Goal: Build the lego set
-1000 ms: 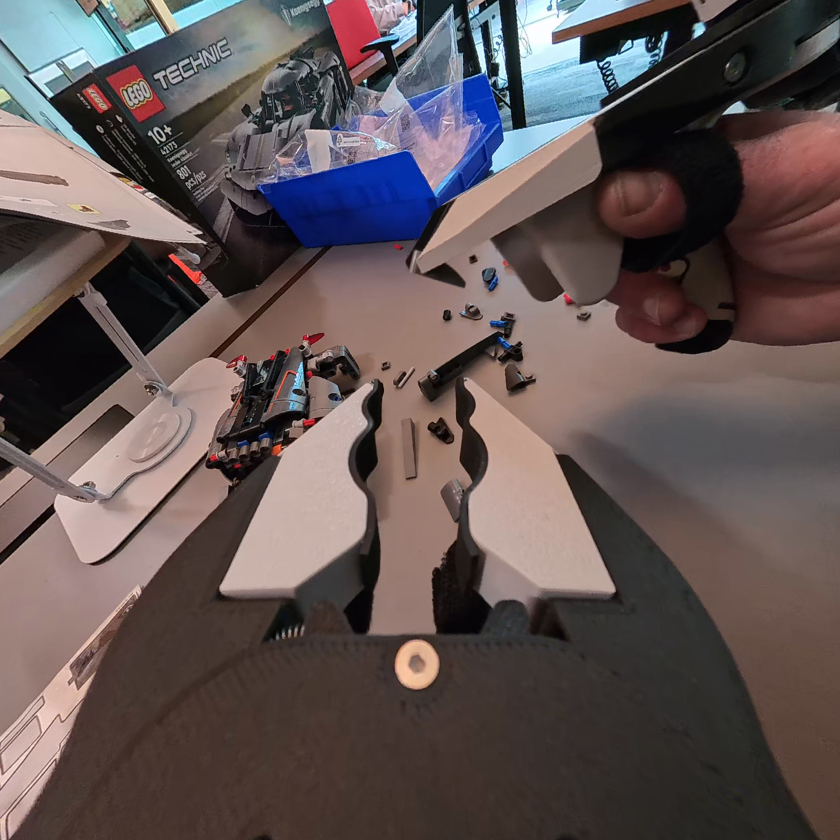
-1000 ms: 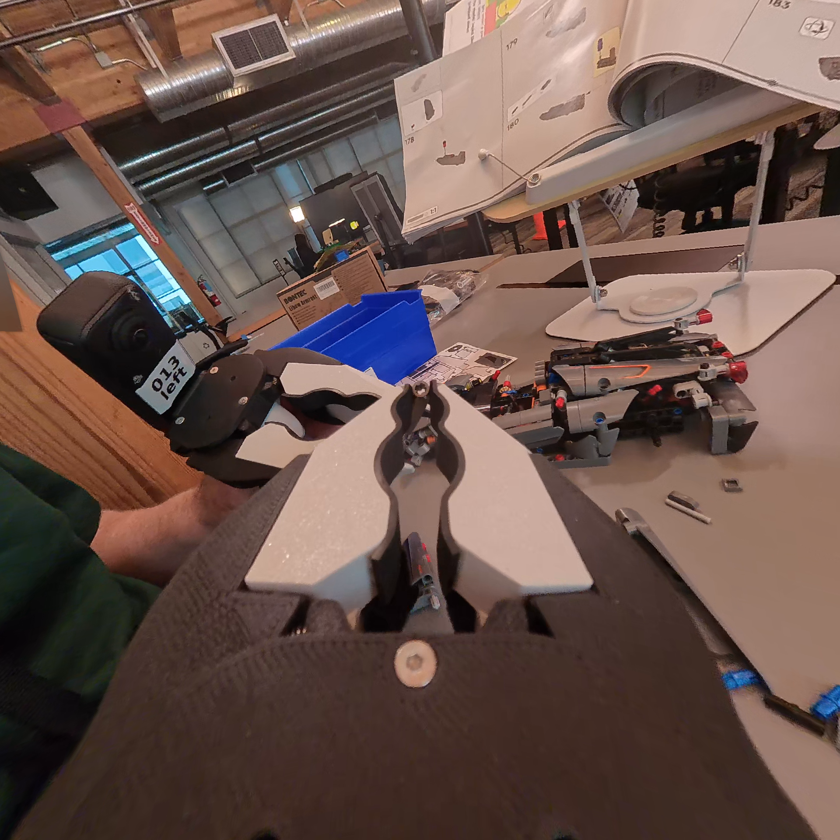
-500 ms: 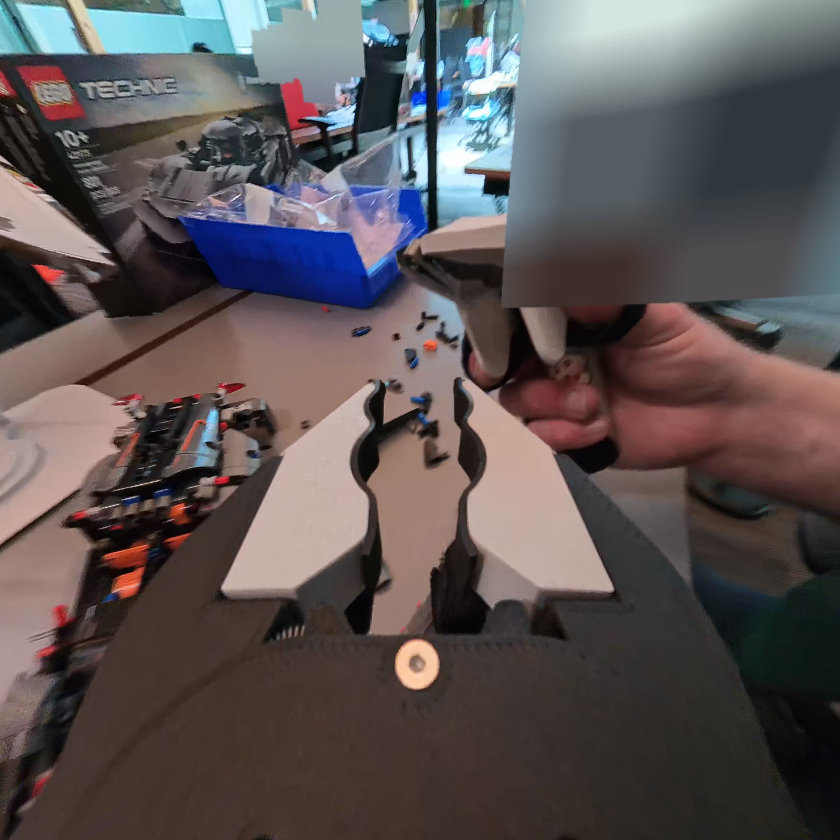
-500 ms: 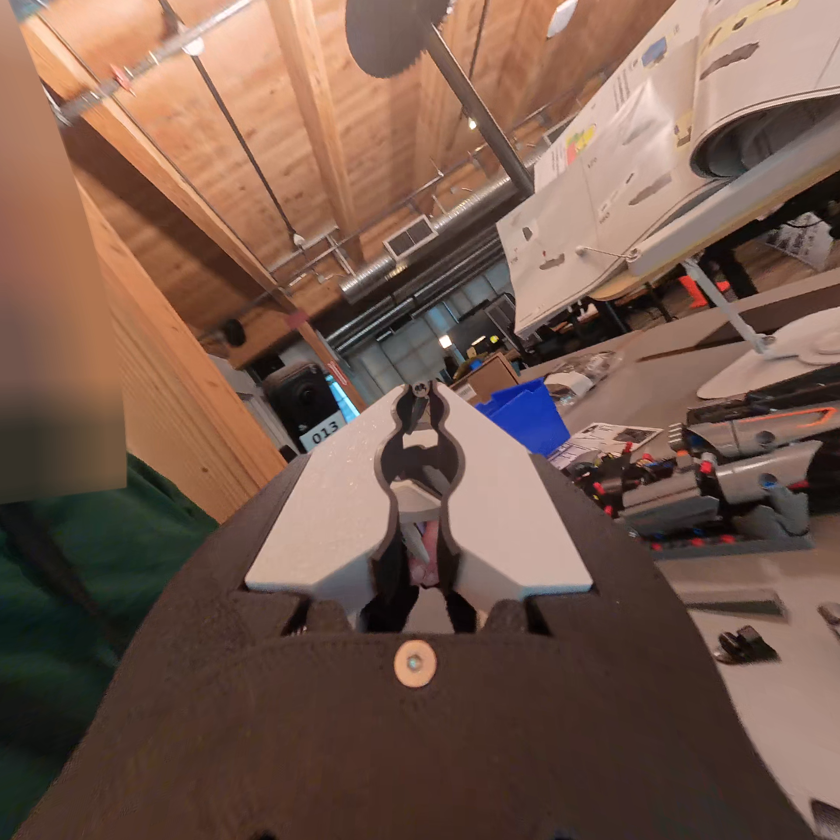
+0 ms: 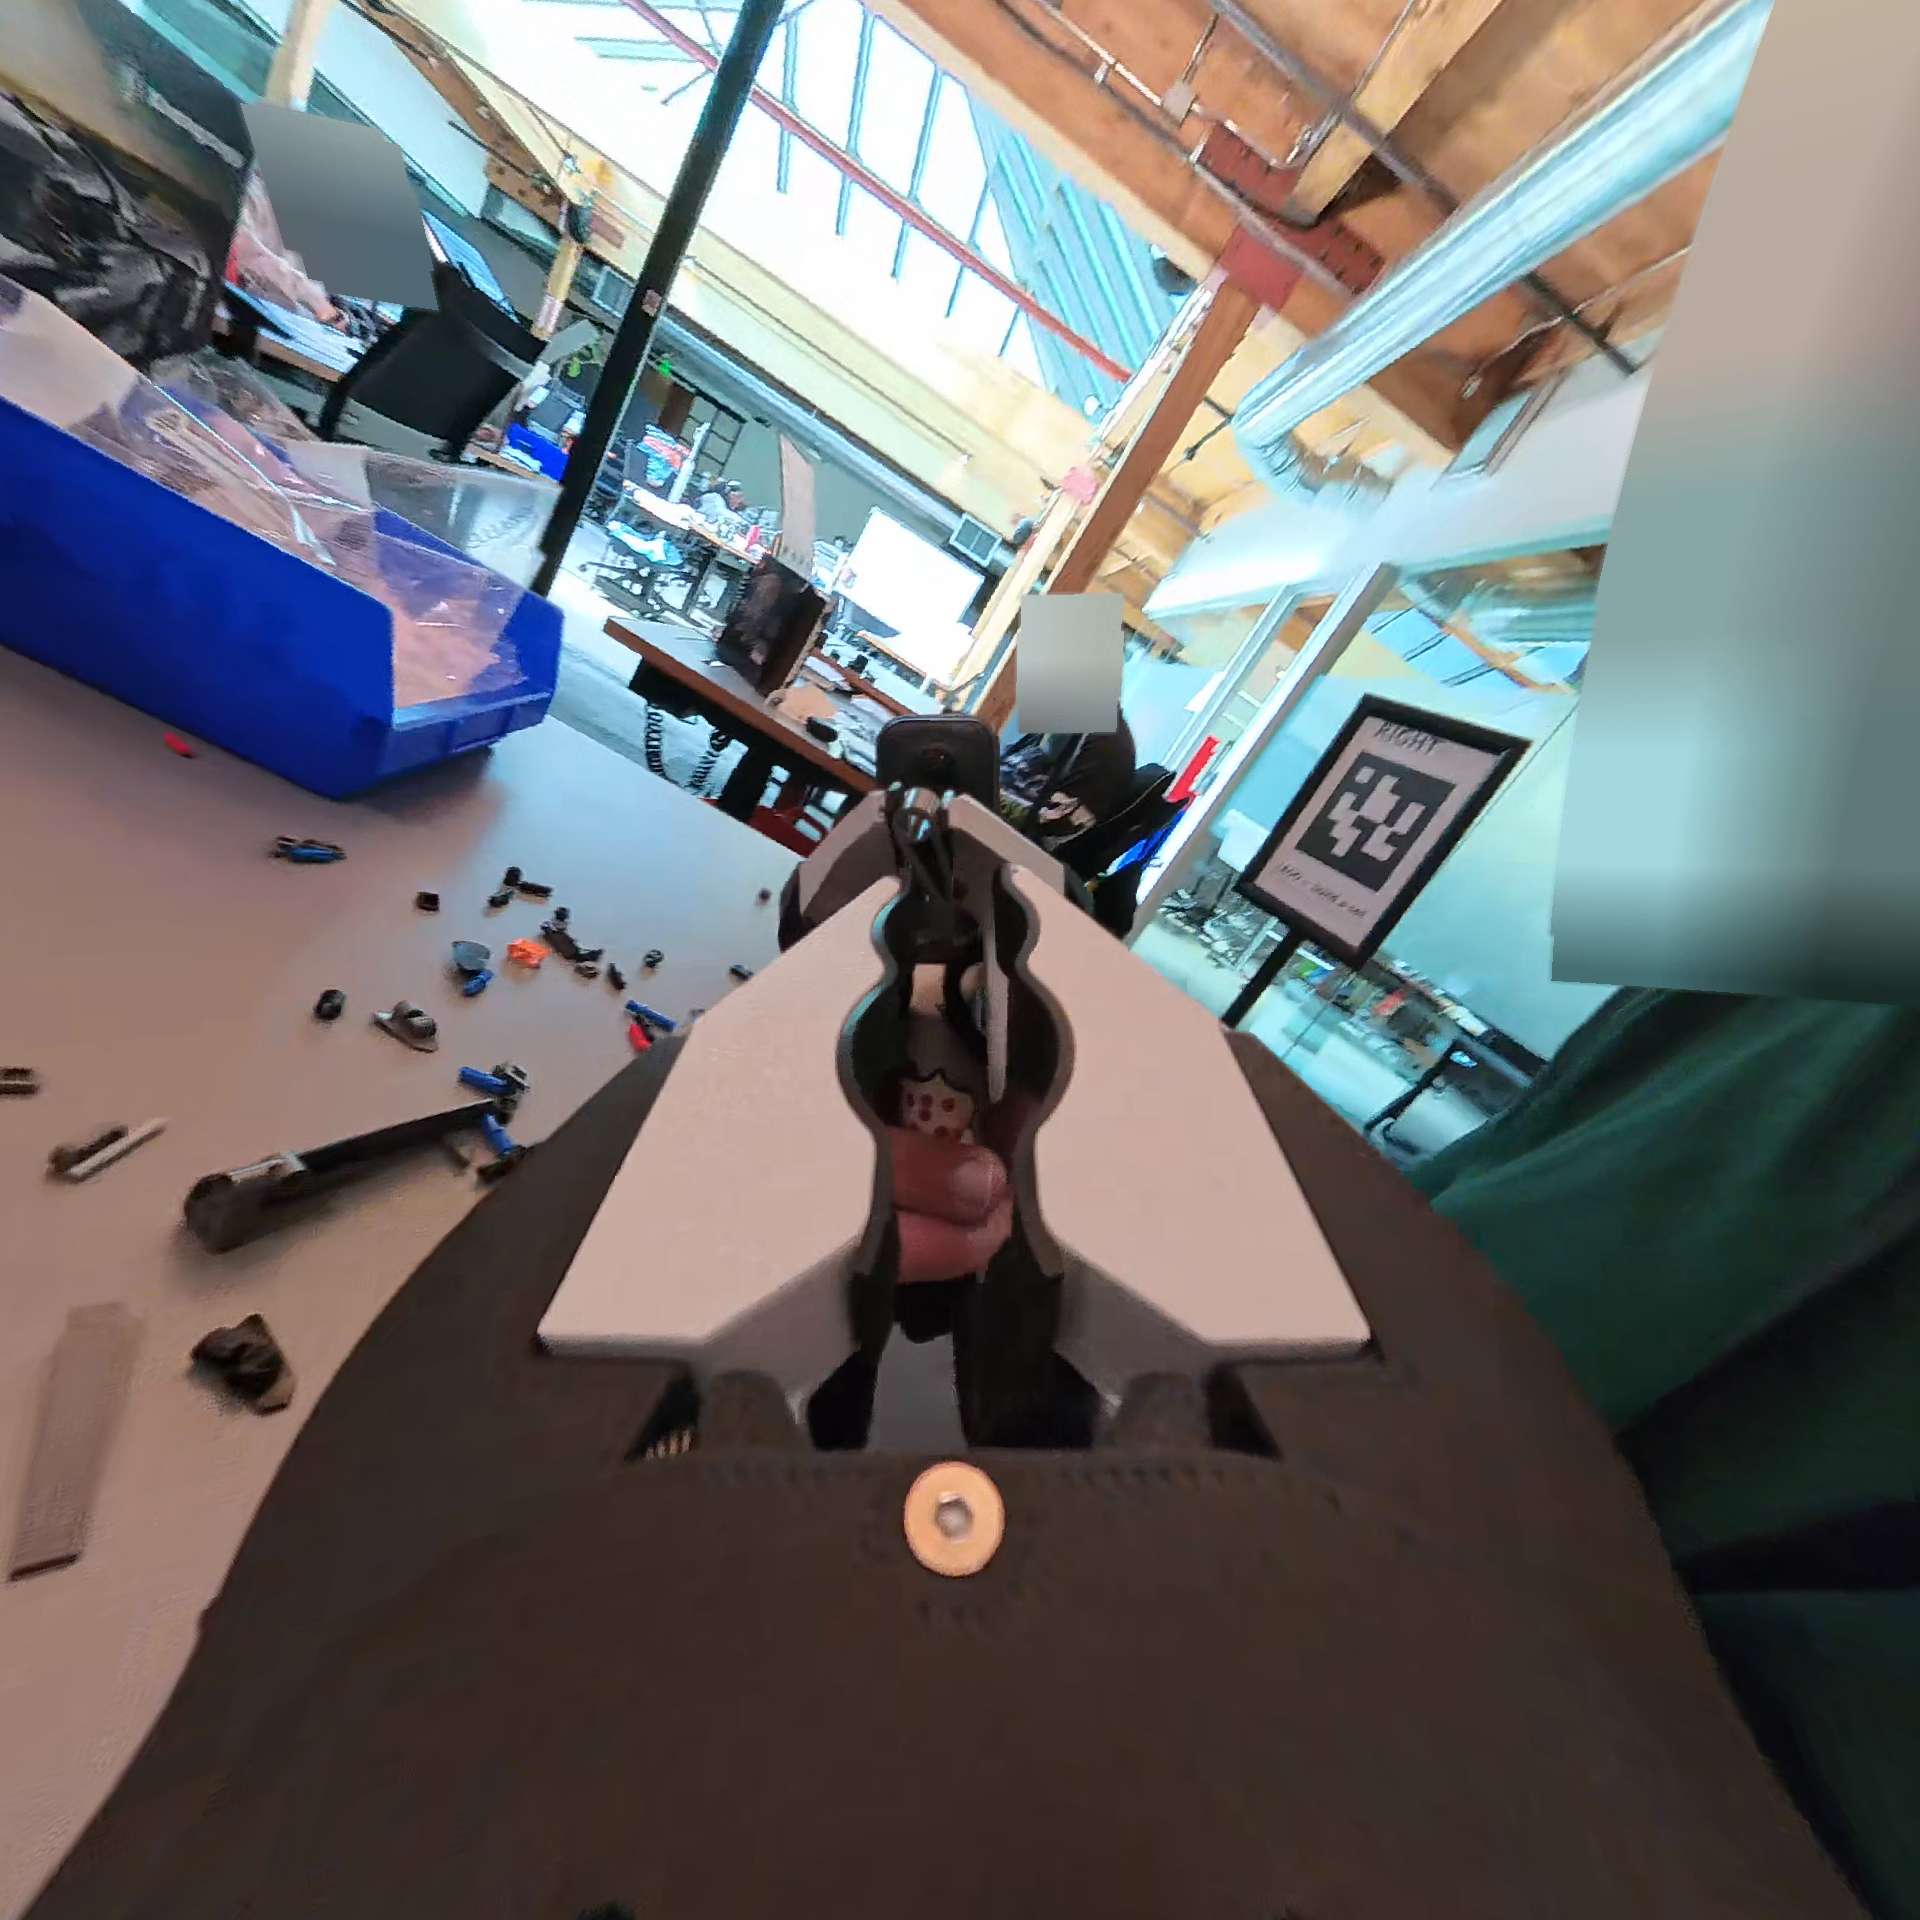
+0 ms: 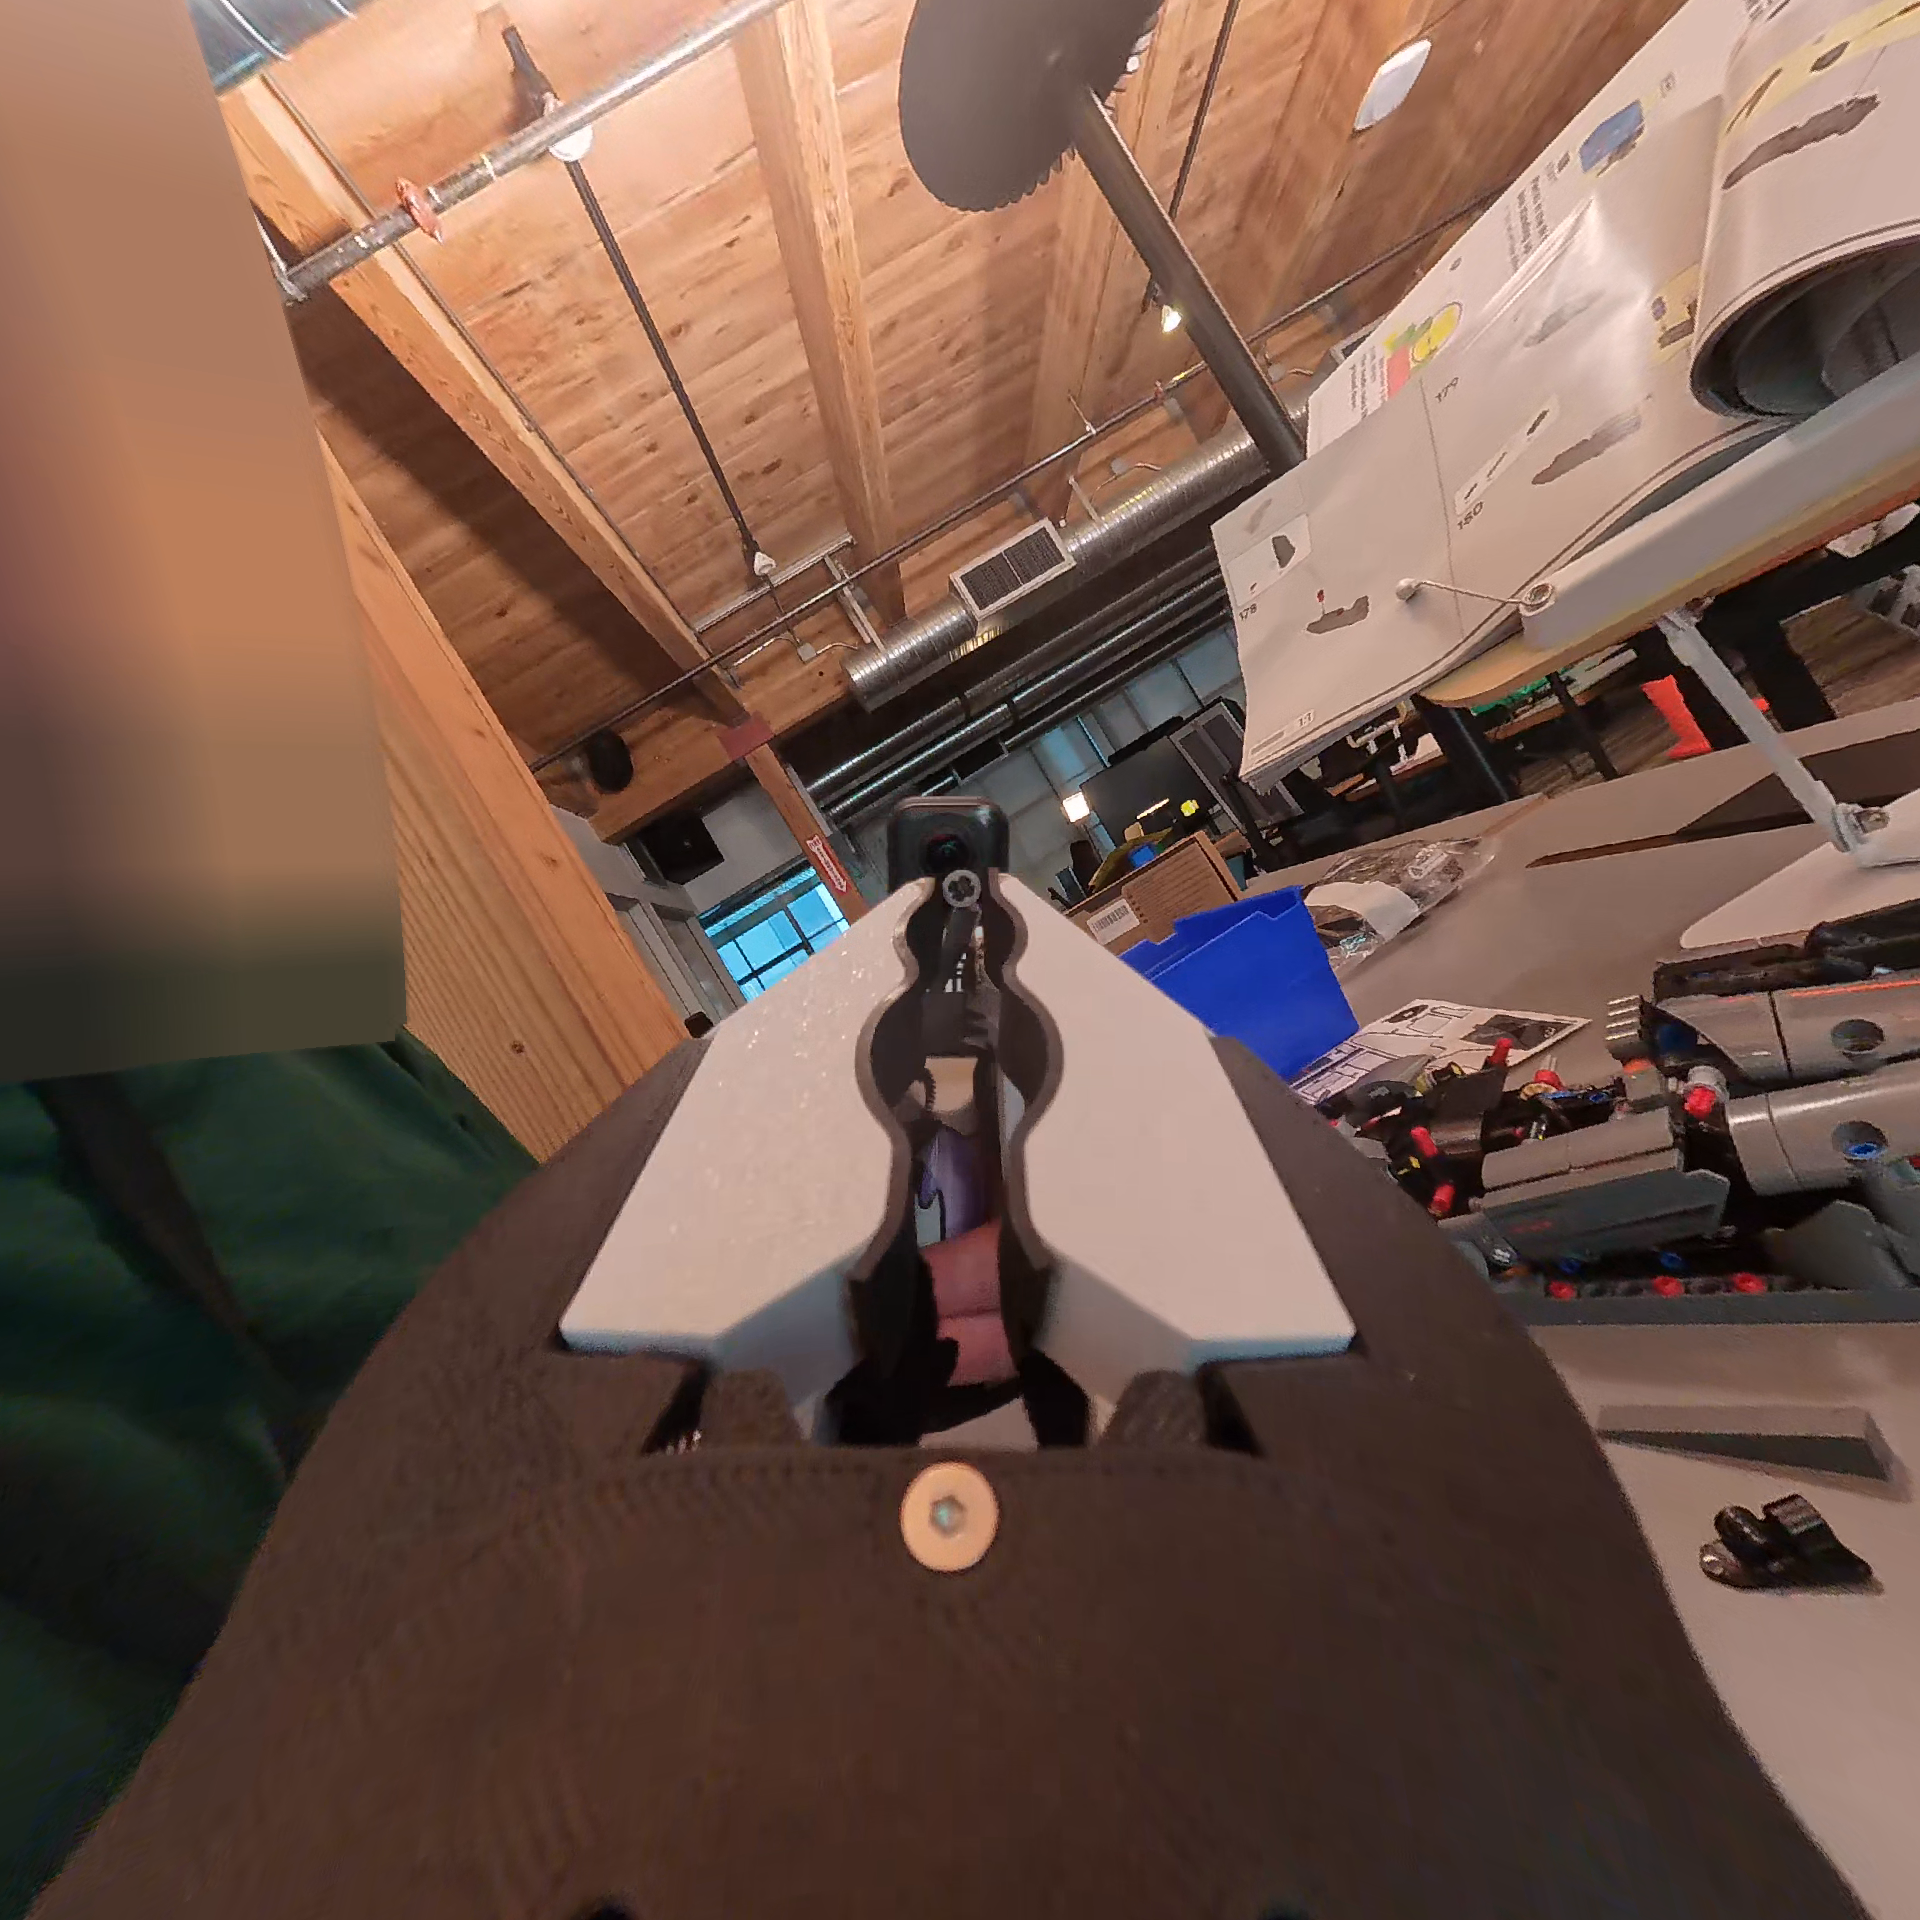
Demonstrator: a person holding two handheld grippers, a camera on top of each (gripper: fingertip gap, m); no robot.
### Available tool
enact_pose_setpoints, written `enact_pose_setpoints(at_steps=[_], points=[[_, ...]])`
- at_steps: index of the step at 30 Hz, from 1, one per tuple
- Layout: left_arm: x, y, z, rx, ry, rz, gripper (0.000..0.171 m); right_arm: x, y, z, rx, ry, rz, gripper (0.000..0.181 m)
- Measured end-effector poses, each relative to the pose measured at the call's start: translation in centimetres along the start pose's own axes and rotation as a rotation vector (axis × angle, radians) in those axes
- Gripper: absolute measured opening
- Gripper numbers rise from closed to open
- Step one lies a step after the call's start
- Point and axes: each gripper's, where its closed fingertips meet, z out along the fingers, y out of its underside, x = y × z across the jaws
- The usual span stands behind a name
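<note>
Grey surface [image 5: 260,935] fills the lower left of the left wrist view, littered with loose lego pieces [image 5: 540,951]: nearest, a flat grey strip [image 5: 73,1444], then a long black beam [image 5: 343,1158]; farther left, a blue bin [image 5: 260,644] holding clear bags. Only the right wrist view shows the part-built lego model [image 6: 1714,1132] at its right, a black clip [image 6: 1782,1543] near it, and farther off the open instruction booklet [image 6: 1558,395] on a white stand. Both claws are raised off the surface, tip to tip. The left claw [image 5: 951,883] and right claw [image 6: 961,914] are each narrowed nearly closed, pinching one small dark piece [image 6: 958,888] between them; its shape is unclear.
</note>
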Motion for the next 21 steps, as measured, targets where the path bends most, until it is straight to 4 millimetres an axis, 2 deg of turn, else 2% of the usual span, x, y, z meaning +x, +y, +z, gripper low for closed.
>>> enact_pose_setpoints(at_steps=[7,14,17,21], points=[[0.2,0.1,0.1,0.025,0.051,-0.064,0.002,-0.6,0.1,-0.2,0.01,-0.017,-0.039,0.004],[-0.4,1.1,-0.2,-0.076,-0.028,0.057,0.002,-0.3,0.9,-1.4,-0.044,0.097,-0.124,0.008],[-1.9,2.0,-0.7,-0.19,-0.181,0.236,0.002,0.7,1.4,-2.9,-0.115,0.246,-0.198,0.015],[-4.0,3.2,-1.4,-0.411,-0.439,0.653,0.002,1.6,1.9,-5.0,-0.225,0.435,-0.294,0.018]])
